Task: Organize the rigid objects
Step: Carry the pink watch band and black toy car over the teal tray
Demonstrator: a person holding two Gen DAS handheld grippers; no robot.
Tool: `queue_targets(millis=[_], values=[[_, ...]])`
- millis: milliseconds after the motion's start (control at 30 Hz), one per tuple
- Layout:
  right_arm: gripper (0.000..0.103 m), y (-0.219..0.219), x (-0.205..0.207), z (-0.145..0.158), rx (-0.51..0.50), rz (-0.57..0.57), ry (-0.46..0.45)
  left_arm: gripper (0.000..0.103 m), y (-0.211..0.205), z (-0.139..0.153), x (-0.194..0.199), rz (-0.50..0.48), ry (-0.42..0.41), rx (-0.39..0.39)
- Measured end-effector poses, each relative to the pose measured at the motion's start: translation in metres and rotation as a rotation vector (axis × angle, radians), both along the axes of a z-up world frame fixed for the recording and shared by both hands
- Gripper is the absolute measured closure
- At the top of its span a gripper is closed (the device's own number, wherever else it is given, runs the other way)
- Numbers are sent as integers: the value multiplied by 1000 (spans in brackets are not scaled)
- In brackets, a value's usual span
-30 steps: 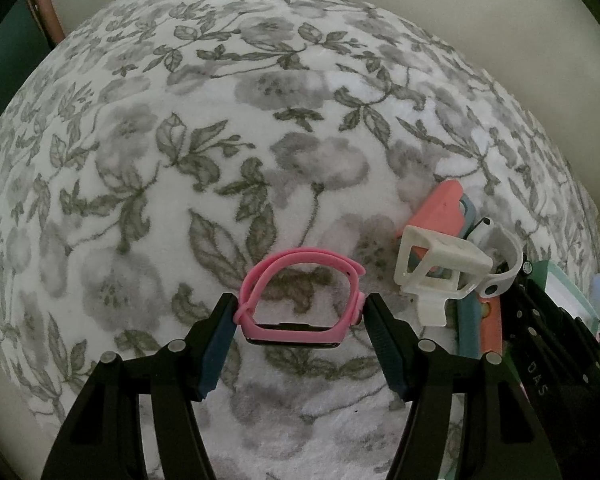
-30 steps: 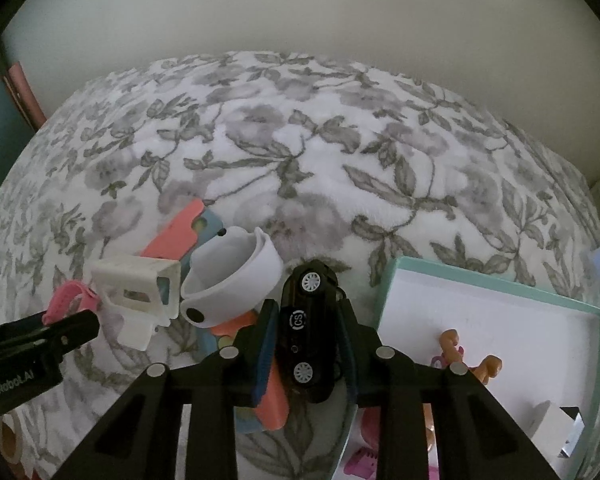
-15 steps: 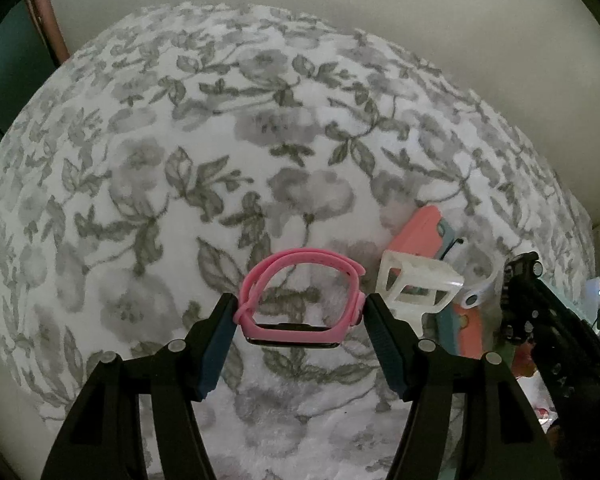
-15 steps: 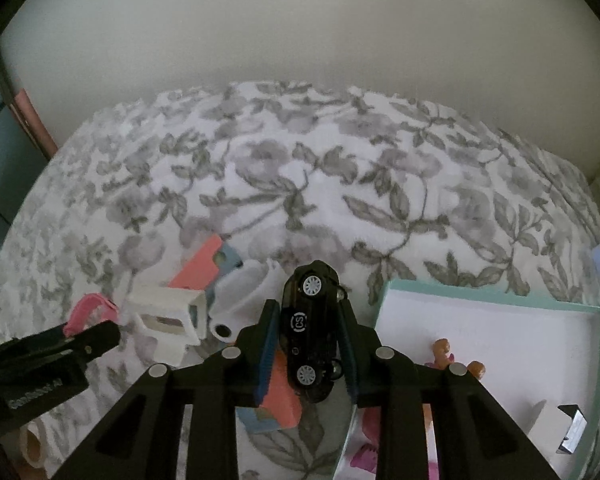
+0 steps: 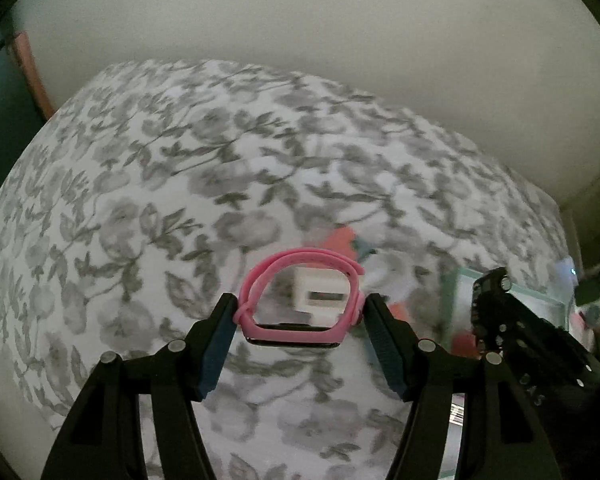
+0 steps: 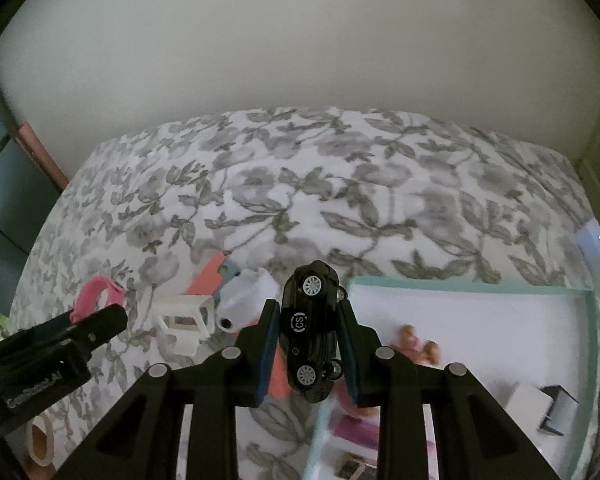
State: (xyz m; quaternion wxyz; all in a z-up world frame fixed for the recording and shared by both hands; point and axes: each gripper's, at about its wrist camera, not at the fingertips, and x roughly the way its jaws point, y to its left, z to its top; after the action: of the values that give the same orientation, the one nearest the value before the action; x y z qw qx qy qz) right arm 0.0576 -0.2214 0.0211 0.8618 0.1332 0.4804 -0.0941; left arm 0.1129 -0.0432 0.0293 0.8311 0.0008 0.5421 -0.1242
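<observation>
1. Two grippers are both loaded above a bed with a grey flowered cover, so by my reading the sorting is mid-way, not finished.
2. On the right sits a teal-edged box with a white floor; a few small toys already lie in it, which suggests part of the job is done.
3. Left of the box, loose on the cover, lie a coral and blue flat piece, a white frame and a white ring-shaped piece, close together. These look left to sort. A roll of tape lies at the near left edge.
4. The right gripper has its fingers clamped on a black toy car, held lengthwise, wheels showing, over the box's near left corner. Judging by that, it goes in the box next.
5. The left gripper has its fingers set wide, pressing the two ends of a pink wristband, which is held clear of the cover.
</observation>
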Motion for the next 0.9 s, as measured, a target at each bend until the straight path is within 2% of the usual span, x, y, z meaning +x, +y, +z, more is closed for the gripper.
queue_targets(millis=[400, 600, 900], values=[[73, -65, -66, 17, 15, -178, -8, 37, -71, 13, -48, -196, -43, 24], [73, -88, -89, 26, -33, -235, -18, 37, -107, 17, -72, -292, -68, 42], [73, -115, -112, 36, -23, -306, -40, 37, -152, 16, -104, -413, -115, 83]])
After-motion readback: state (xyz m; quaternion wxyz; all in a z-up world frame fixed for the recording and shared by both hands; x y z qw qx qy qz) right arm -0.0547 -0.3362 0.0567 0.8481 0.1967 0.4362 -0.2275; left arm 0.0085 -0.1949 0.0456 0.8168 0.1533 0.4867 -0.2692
